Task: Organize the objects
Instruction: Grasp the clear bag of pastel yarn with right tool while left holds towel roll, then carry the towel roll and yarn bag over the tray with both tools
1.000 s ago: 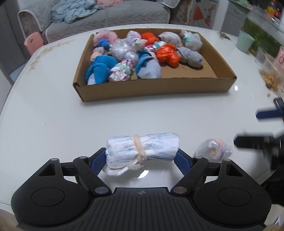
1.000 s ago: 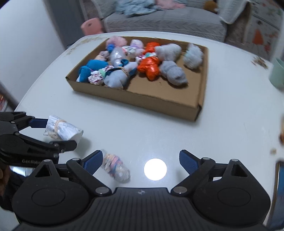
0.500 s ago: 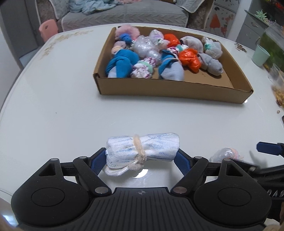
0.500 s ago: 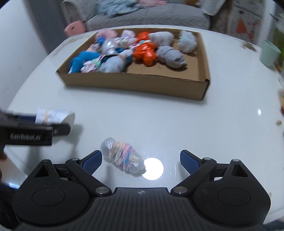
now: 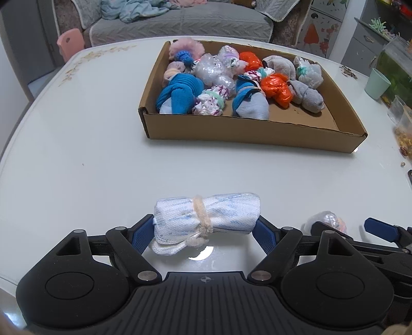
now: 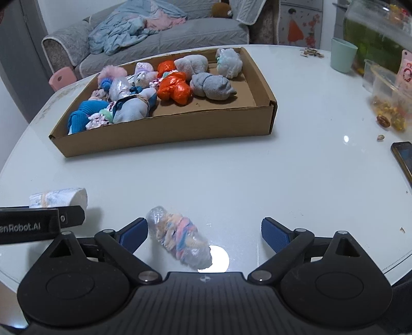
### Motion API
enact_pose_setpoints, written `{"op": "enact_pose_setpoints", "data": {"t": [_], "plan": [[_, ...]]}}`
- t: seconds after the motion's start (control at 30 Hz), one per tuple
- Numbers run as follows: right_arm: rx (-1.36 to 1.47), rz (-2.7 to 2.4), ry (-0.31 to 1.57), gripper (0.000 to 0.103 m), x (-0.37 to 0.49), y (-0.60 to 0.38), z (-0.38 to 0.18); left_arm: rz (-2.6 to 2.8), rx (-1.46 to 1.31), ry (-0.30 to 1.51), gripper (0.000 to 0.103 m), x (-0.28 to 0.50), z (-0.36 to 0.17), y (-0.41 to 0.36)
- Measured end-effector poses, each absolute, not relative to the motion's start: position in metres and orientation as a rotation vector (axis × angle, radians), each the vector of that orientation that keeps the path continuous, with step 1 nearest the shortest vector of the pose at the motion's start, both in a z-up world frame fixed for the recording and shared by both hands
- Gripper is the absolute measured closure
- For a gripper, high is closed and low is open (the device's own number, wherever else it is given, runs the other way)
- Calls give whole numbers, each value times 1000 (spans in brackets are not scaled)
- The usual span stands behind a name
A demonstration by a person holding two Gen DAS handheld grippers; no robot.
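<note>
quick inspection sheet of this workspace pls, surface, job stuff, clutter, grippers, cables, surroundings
surface: white glossy table, lamp glare near its front edge.
job's things: cardboard tray holding rolled socks and wrapped bundles, its right part bare; white roll tied with a band; bagged pastel bundle lying on the table.
clutter: green cup, clear container, scattered snacks, phone at the right edge.
grippers: left gripper shut on the white roll; right gripper open, jaws straddling the pastel bundle, with a gap on the right side.
cables: nothing seen.
surroundings: grey sofa with crumpled cloth, pink stool, cabinet behind.
</note>
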State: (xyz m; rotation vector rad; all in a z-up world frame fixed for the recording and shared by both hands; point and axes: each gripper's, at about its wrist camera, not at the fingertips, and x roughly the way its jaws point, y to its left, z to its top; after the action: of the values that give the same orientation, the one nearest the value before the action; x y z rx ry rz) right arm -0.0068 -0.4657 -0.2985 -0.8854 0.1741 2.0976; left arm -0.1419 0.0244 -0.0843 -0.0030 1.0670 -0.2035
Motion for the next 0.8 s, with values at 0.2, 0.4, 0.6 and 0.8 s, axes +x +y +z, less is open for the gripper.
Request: {"op": "enact_pose_setpoints", "data": {"t": [0.2, 0.4, 0.6, 0.8], "plan": [[-917, 2134, 149, 18, -14, -469, -301, -185, -19, 1081, 19, -141, -86, 30], [-1018, 2181, 27, 61, -17, -478, -305, -199, -10, 1089, 19, -143, -87, 26], [-1082, 2237, 15, 78, -13, -480, -302, -246, 30, 1091, 19, -149, -90, 14], [-1098, 2245, 40, 79, -3, -469, -289, -313, 68, 1071, 19, -153, -87, -2]]}}
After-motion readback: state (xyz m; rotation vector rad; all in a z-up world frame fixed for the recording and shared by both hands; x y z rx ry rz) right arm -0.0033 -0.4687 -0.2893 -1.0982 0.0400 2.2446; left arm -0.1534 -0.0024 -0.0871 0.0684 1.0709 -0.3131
